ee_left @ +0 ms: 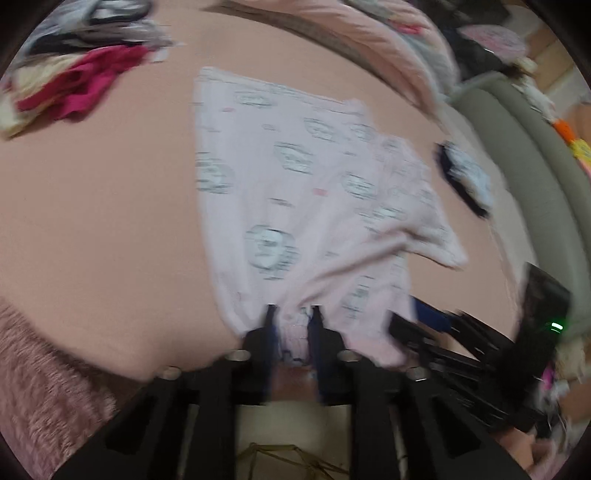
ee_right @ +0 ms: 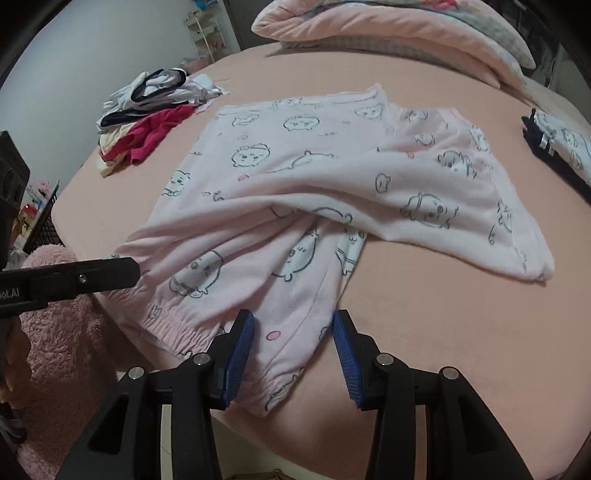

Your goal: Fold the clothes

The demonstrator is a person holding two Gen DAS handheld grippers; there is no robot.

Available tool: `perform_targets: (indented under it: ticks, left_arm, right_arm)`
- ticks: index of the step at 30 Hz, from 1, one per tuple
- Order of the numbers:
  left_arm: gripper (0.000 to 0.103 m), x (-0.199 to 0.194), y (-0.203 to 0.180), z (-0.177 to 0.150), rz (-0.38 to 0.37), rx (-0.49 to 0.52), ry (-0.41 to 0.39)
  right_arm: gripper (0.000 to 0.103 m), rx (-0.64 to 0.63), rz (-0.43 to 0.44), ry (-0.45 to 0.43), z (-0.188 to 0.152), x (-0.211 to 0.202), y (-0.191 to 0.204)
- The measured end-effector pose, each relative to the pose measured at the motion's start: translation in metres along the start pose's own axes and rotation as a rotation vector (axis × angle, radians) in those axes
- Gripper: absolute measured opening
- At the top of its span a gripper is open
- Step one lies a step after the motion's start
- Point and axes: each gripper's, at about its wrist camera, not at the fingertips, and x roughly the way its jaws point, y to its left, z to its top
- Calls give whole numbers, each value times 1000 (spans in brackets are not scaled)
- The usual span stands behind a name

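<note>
Pink pyjama trousers (ee_right: 332,166) printed with cartoon animals lie spread on the pink bed sheet (ee_right: 443,332), one part folded across to the right. Their elastic waistband (ee_right: 173,332) lies at the bed's near edge. In the blurred left wrist view my left gripper (ee_left: 293,314) is shut on a bunch of the trousers' (ee_left: 295,184) near edge. From the right wrist view the left gripper (ee_right: 135,271) meets the hem from the left. My right gripper (ee_right: 293,345) stands open, its blue pads (ee_right: 242,347) apart over flat cloth. It also shows as the right gripper (ee_left: 428,321) beside the cloth.
A heap of loose clothes (ee_right: 147,110), one magenta, lies at the back left of the bed. A folded printed garment on something dark (ee_right: 557,147) sits at the right. Pillows and a duvet (ee_right: 406,33) line the back. A fluffy pink rug (ee_right: 55,332) and a black crate (ee_right: 44,221) are on the floor at left.
</note>
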Motion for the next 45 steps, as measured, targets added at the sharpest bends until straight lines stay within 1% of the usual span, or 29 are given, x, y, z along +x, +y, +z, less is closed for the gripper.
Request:
perform_targets:
  ticks: [1, 3, 5, 6, 9, 11, 12, 14, 15, 16, 17, 18, 19, 21, 22, 23, 24, 25, 28, 30, 31, 32, 35, 36, 38, 39, 40, 43, 45]
  left_arm:
    - [11, -1, 3, 0, 23, -27, -12]
    - [10, -7, 4, -1, 4, -58, -33]
    - [10, -13, 2, -3, -6, -63, -35]
    - [9, -14, 3, -4, -4, -71, -31]
    - [9, -14, 6, -8, 2, -95, -15]
    - [9, -4, 13, -12, 3, -121, 27]
    - [10, 2, 16, -13, 4, -135, 49]
    - [15, 14, 20, -17, 16, -131, 61]
    - [15, 19, 22, -18, 23, -128, 67]
    - [16, 16, 19, -16, 37, -118, 67]
    - [18, 12, 15, -13, 53, -106, 67]
    - [24, 8, 12, -11, 68, -94, 66]
    - [26, 4, 8, -8, 84, -83, 66]
    - [27, -11, -11, -2, 129, 0, 12]
    - [27, -14, -20, 0, 154, 47, -3]
    - [27, -15, -31, 4, 176, 107, -18]
    - [27, -13, -46, 7, 180, 176, -30]
    - [27, -10, -62, 11, 181, 245, -42]
    - [27, 13, -104, 24, 123, 382, -38]
    - [27, 34, -139, 28, 61, 474, -46]
    - [27, 46, -155, 28, 44, 503, -49]
    - [27, 59, -171, 29, 29, 529, -52]
    - [27, 97, -207, 27, -21, 588, 4]
    - [27, 109, -217, 27, -32, 602, 19]
    - [27, 125, -233, 24, -47, 618, 31]
    - [27, 133, -241, 23, -54, 626, 36]
    - [27, 137, -247, 21, -55, 639, 40]
    - [27, 149, -263, 14, -38, 690, 41]
    - [27, 156, -268, 10, -30, 729, 45]
  right_arm:
    - [44, 9, 5, 0, 1, -1, -2]
    - [44, -7, -25, -43, 1, -12, 0]
    - [44, -58, -20, -109, 2, -27, 9]
    - [44, -71, -16, -121, 3, -32, 14]
    - [44, -72, -22, -87, 4, -26, 19]
    - [44, -66, -73, -4, 1, -10, 15]
    - [47, -63, -91, 30, -1, -4, 12]
    - [53, -26, -65, 37, -4, -6, 0]
    - [54, -8, -53, 55, -4, -7, -5]
    - [54, 8, -36, 60, -5, -9, -10]
    - [54, 23, -18, 62, -5, -12, -16]
    - [54, 44, -1, 59, -6, -15, -21]
    - [54, 70, 10, 49, -5, -21, -27]
    - [54, 122, 30, 27, -5, -34, -39]
    - [54, 144, 5, 4, -2, -45, -48]
    - [55, 158, -35, -8, 2, -53, -57]
    - [55, 168, -82, -7, 7, -60, -68]
    - [55, 184, -163, 2, 12, -66, -82]
    - [55, 246, -273, 1, 26, -79, -125]
    - [55, 314, -251, -13, 32, -86, -152]
    - [55, 353, -232, -38, 32, -91, -167]
    - [55, 393, -232, -57, 29, -94, -177]
    - [55, 526, -236, -99, 14, -97, -205]
    - [55, 584, -234, -99, 5, -95, -213]
    - [55, 669, -195, -58, -8, -86, -224]
    - [55, 678, -173, -40, -9, -82, -226]
    - [55, 661, -175, -34, -8, -82, -225]
    - [55, 554, -260, -51, 4, -86, -212]
    - [56, 505, -308, -44, 10, -85, -206]
